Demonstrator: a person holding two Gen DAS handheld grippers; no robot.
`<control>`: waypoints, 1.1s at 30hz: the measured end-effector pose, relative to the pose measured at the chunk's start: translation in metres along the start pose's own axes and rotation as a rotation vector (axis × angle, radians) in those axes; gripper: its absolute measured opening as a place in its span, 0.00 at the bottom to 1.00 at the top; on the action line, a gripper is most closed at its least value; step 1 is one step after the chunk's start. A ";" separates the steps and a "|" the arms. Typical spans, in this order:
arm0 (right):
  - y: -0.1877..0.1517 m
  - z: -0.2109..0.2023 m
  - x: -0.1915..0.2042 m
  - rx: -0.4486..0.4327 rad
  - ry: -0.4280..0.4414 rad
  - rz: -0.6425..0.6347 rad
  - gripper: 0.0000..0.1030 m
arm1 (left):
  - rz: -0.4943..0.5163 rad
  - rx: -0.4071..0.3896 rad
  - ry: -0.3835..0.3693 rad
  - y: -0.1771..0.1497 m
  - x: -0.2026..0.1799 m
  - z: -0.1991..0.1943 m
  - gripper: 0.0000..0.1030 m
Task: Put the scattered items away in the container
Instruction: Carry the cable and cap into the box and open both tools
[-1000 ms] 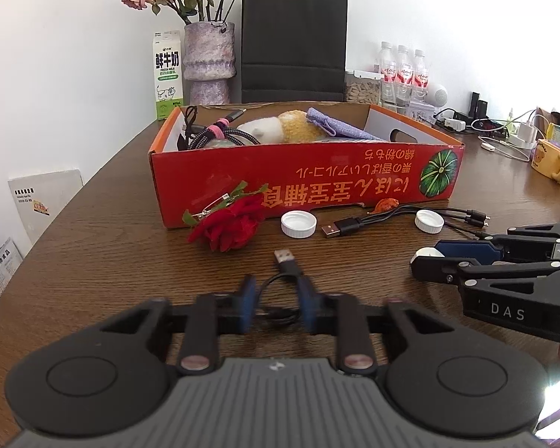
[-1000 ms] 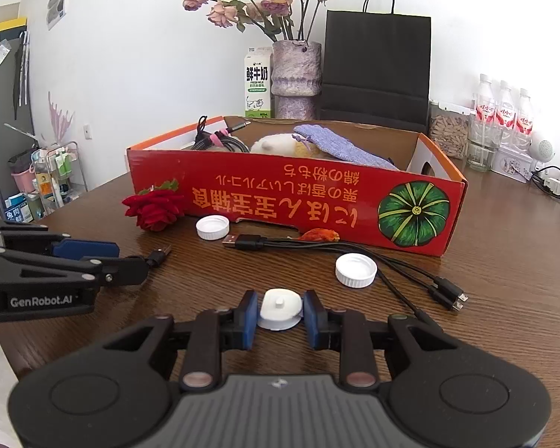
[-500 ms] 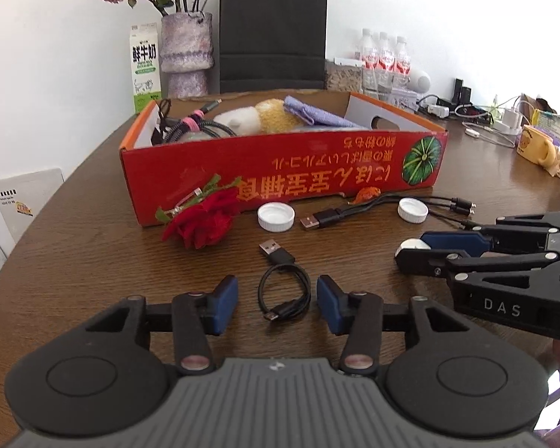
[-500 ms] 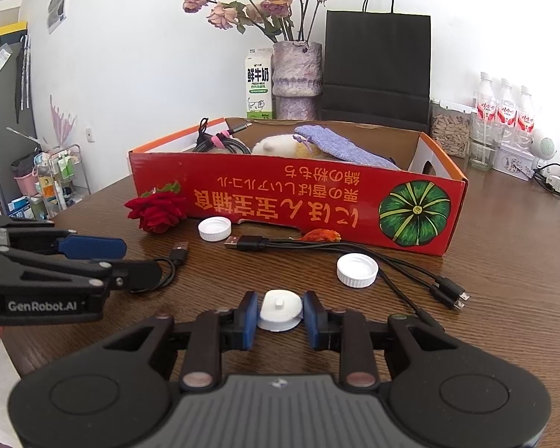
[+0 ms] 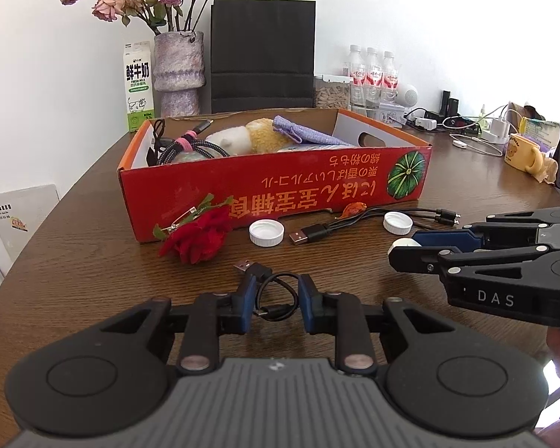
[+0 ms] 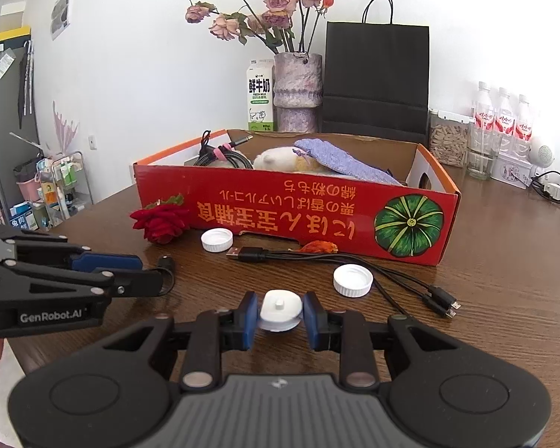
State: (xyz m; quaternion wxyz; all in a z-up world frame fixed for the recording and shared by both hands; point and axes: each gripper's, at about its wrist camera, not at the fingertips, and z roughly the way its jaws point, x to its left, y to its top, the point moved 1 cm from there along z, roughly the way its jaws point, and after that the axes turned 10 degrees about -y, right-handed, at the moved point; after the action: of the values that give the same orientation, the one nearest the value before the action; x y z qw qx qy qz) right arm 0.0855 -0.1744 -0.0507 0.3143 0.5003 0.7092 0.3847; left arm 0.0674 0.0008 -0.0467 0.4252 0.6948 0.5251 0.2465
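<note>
A short black USB cable (image 5: 276,298) lies looped on the wooden table. My left gripper (image 5: 276,287) has its jaws closing on the loop, and the blue pads (image 5: 247,296) touch its sides. My right gripper (image 6: 280,313) is shut on a small white cap with a knob (image 6: 280,310) just above the table, to the right of the left one. The red cardboard box (image 5: 242,194) stands behind, holding braided cables, a plush toy and a purple cloth. In front of it lie a red fabric rose (image 5: 198,239), two white caps (image 5: 266,233) (image 5: 397,222) and a multi-head cable (image 5: 317,229).
Behind the box stand a milk carton (image 5: 140,86), a vase of dried roses (image 5: 179,74) and a black paper bag (image 5: 263,52). Water bottles (image 5: 371,74), chargers and a yellow mug (image 5: 520,153) crowd the back right. A small orange scrap (image 5: 354,208) lies by the box.
Half a second ago my left gripper stood open with the cable loop loose between its fingers; now the jaws are back on the loop. The right gripper has kept still with its cap.
</note>
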 end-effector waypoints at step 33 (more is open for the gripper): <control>0.115 0.089 0.015 -0.160 0.028 -0.007 0.24 | -0.052 -0.247 0.101 0.101 0.053 0.055 0.24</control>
State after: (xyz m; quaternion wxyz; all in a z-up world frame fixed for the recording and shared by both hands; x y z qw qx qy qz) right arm 0.2089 -0.1163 0.0025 0.3446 0.4658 0.6822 0.4459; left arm 0.1808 0.0236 0.0047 0.4868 0.6099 0.5292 0.3331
